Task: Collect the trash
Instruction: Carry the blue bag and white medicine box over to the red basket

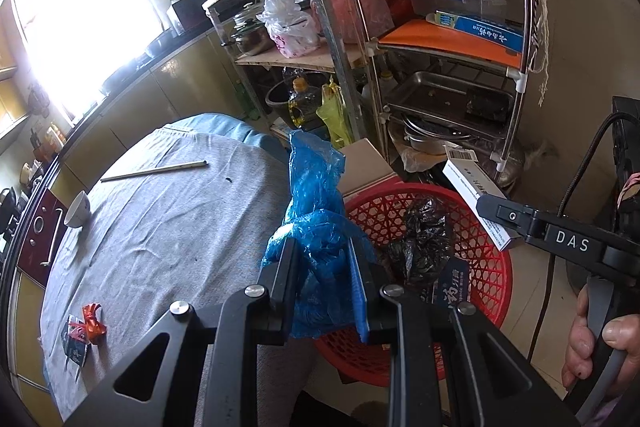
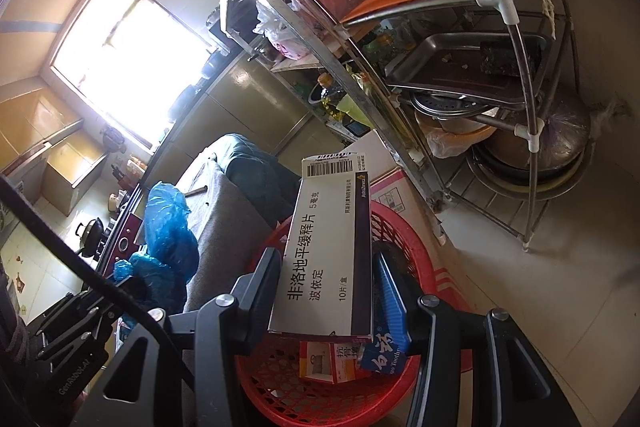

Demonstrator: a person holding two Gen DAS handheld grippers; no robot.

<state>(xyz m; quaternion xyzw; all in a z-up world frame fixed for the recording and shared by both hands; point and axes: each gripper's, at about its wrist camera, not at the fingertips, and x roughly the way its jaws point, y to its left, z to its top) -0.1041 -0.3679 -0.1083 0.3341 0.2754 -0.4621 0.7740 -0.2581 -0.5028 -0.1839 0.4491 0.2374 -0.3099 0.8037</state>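
Both grippers tilt downward over a red basket (image 1: 486, 291) on the floor beside a cloth-covered table (image 1: 168, 227). Left gripper (image 1: 326, 291) is clenched on a crumpled blue plastic bag (image 1: 316, 211), which sticks up between its fingers at the table's edge, just over the basket's near rim. Right gripper (image 2: 326, 291) grasps a white medicine box (image 2: 324, 255) by its long sides, the barcoded end pointing away, above the basket (image 2: 400, 239). A hand (image 1: 592, 343) wraps the right gripper's handle at the left wrist view's lower right, cut off by the frame.

Inside the basket lie a black bag (image 1: 424, 239) and some small cartons (image 2: 324, 361), partly hidden behind the box and fingers. On the table remain a bowl (image 1: 78, 213), chopsticks (image 1: 154, 171) and a few wrappers (image 1: 86, 331), too small to identify.
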